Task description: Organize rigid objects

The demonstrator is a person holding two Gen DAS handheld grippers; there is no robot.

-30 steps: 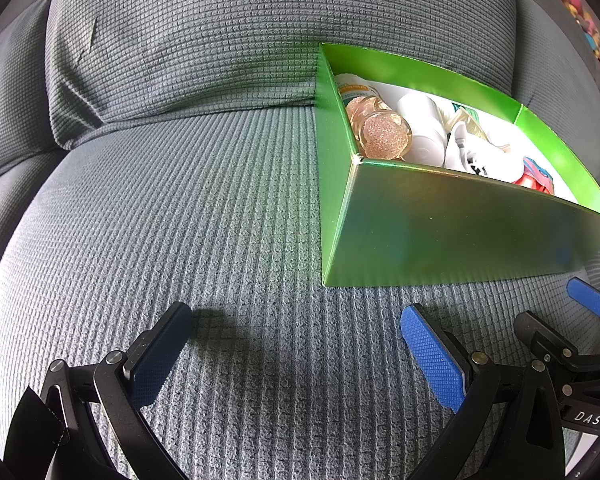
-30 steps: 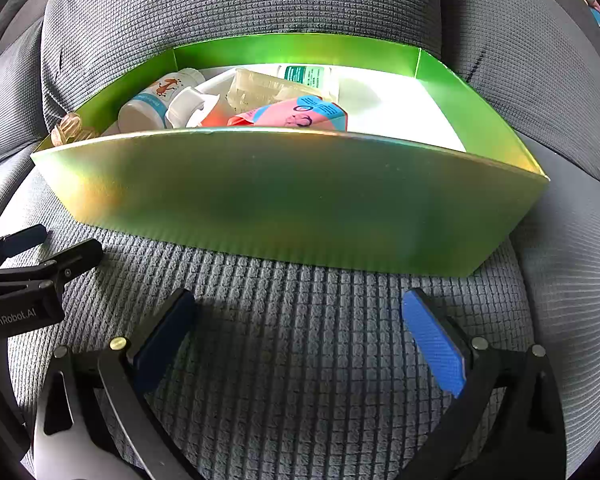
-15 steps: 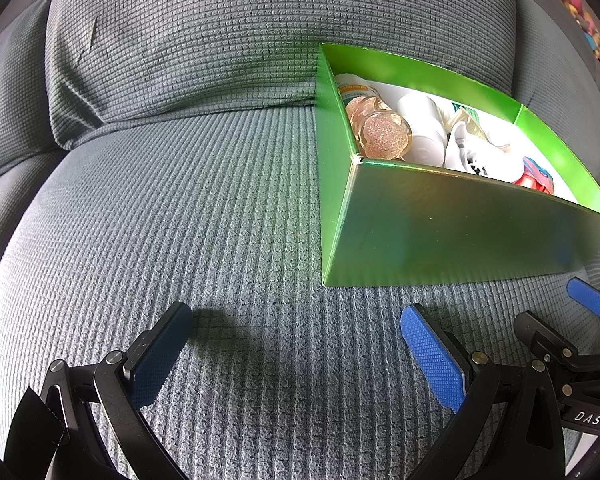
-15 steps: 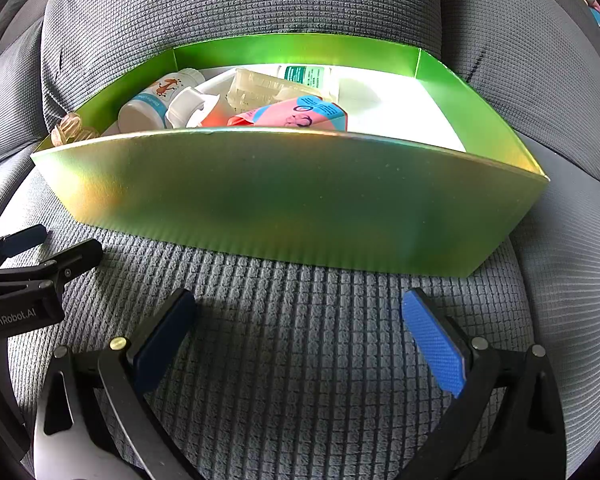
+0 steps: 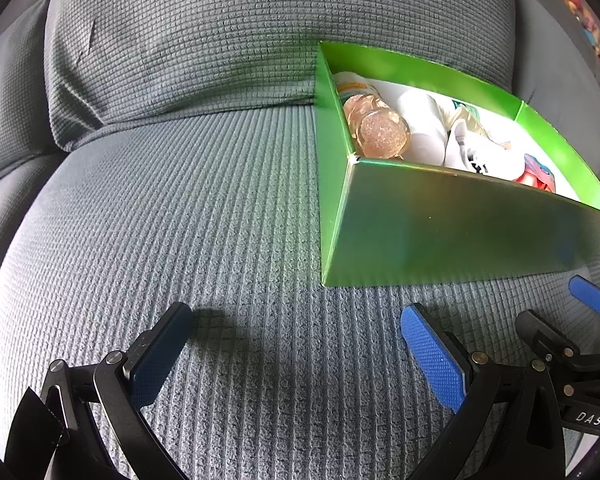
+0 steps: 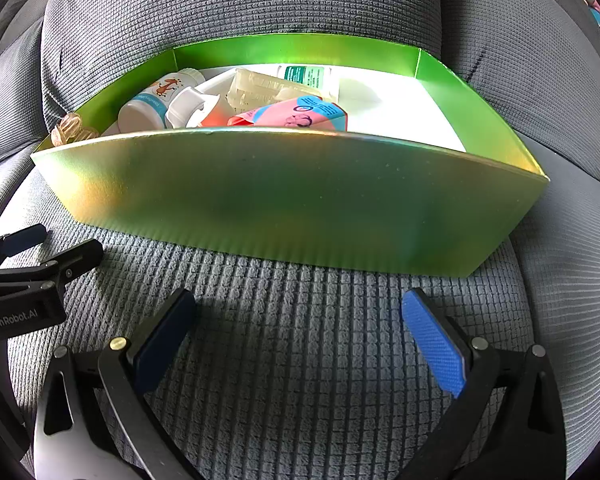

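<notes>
Sitting on the grey sofa cushion [image 6: 300,320], the green box [image 6: 292,200] holds a white bottle [image 6: 152,100], a pink pouch [image 6: 296,114] and amber round jars [image 5: 380,134]. Its near wall screens them from the left gripper [image 5: 296,356] and right gripper [image 6: 296,344], jaws spread, empty.

low wrist views, sharing green box [image 5: 440,224]

Grey sofa seat cushion [image 5: 180,220], ribbed waffle-weave fabric, back cushion [image 5: 240,32] rising behind it. One thing sits directly on the seat: a shiny green open box [image 6: 292,200], set toward the seat's right side, its far wall close against the back cushion. Rest of seat fabric bare.
</notes>
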